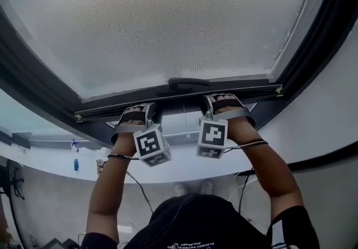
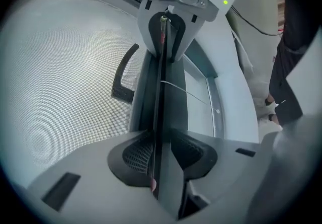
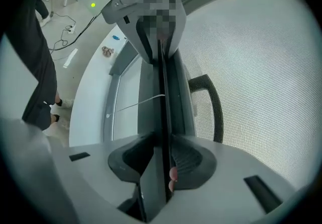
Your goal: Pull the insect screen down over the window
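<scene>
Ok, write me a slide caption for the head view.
Left hand-held gripper and right hand-held gripper clamp the bar of the screen, either side of its handle.

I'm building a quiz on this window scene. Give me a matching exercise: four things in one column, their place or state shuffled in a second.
1 left claw
2 right claw
3 handle
4 mesh

A on the bar, between the claws
B stretched above the bar
C shut on the bar, left of the handle
D shut on the bar, right of the handle

Pairs: 1-C, 2-D, 3-A, 4-B
</scene>
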### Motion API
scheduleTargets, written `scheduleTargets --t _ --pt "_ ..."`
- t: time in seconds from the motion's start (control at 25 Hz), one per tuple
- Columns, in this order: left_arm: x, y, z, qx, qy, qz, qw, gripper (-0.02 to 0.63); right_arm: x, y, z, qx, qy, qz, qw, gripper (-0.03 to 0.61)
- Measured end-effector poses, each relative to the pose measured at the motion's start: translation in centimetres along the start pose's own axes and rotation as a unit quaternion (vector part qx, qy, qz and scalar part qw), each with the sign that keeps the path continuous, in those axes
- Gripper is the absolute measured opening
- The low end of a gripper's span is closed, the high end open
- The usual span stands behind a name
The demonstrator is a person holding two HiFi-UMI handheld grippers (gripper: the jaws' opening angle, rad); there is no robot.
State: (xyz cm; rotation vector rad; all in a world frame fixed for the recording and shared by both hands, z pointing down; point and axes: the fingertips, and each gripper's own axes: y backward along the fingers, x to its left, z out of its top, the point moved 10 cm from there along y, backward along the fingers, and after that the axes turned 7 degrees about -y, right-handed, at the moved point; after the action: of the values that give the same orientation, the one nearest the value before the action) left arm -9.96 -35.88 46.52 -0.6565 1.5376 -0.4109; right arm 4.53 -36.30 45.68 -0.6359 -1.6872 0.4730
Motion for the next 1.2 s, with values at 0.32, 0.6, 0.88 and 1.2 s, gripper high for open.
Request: scheduleTargets --t 0.32,0.6,0.88,1.2 --pt "-0.1 0.3 0.1 0.009 0.001 0.003 1.0 0.109 0.1 0.2 -0.1 -0.007 -0.004 -0.001 1.0 0.11" --pt "-0.9 1.0 -0.1 0.013 0.019 0.062 0.9978 0.109 0.6 1.1 -0.2 -0.036 -0.004 -0.032 0.999 0.11" --pt "-0.8 4.1 -0.1 -0.056 0.107 0.117 0.9857 0.109 1.0 3.8 -0.3 -0.047 -0.05 -0.061 0.996 0.11" --pt "-1.3 7.9 -2.6 -0.251 0.364 0.096 0.8917 0.107 2.3 7.5 0.0 -0.154 -0.29 -0.096 0.94 0.109"
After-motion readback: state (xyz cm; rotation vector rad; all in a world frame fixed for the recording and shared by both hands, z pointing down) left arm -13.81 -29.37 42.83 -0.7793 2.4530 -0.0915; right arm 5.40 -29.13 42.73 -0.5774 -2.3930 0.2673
